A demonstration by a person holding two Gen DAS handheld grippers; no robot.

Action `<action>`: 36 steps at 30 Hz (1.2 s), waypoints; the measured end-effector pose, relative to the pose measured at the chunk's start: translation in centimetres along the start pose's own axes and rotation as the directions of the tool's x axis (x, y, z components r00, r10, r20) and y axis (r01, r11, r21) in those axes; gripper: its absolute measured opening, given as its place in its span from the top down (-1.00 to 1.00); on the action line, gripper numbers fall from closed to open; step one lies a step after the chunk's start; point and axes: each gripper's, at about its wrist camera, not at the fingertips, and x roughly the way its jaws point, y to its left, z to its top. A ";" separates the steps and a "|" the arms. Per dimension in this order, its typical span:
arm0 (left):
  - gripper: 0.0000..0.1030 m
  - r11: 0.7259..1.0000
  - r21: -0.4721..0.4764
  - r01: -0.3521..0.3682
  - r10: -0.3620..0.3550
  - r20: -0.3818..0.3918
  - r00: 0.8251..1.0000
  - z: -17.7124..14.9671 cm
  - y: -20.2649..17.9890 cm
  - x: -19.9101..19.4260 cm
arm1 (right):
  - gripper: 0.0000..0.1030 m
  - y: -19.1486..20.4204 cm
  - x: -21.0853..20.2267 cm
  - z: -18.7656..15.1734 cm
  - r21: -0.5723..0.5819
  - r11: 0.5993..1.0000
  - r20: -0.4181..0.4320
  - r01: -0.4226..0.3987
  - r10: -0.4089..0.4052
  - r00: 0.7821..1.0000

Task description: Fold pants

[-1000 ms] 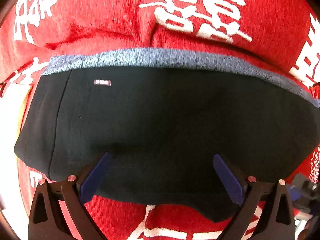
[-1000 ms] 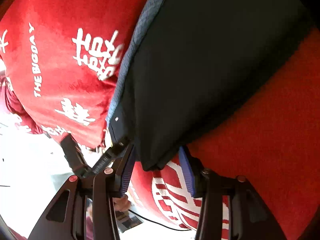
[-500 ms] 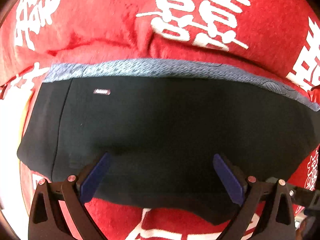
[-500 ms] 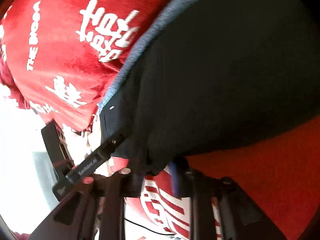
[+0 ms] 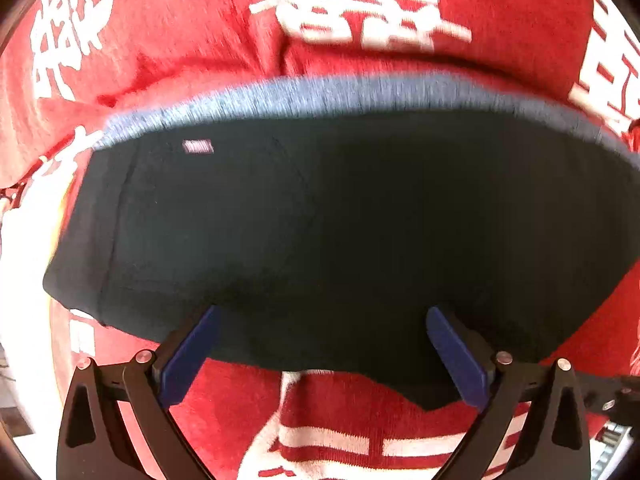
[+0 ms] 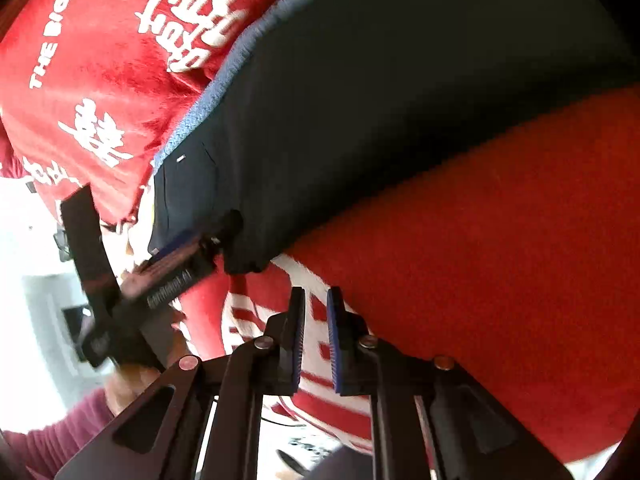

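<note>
Left gripper [image 5: 320,344] is hanging wide open over the black pants [image 5: 340,220] — nothing pinched. Right gripper [image 6: 316,340] is closing, nearly shut on nothing — pants lying just beyond its tips on the red blanket [image 6: 500,260].

Bright daylight, motion blur, fisheye vignetting

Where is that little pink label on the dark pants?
In the left wrist view, the pink label sits near the upper left of the dark pants, just below the blue-grey waistband, on the red blanket.
</note>
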 end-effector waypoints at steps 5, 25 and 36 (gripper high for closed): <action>-1.00 1.000 -0.012 0.007 -0.006 0.078 0.997 6.3 -0.5 -0.6 | 0.49 3.2 -3.8 5.9 -0.191 0.977 0.139 0.096 -0.070 0.988; -1.00 0.995 -0.048 -0.085 0.085 -0.003 0.996 11.8 -0.9 3.6 | 0.42 -2.0 -5.5 17.4 -0.135 0.936 0.233 0.326 -0.290 0.928; -1.00 0.999 0.028 -0.019 0.021 -0.083 0.996 7.3 -9.2 0.9 | 0.03 -5.7 -9.2 11.2 -0.066 0.945 0.183 0.320 -0.304 0.935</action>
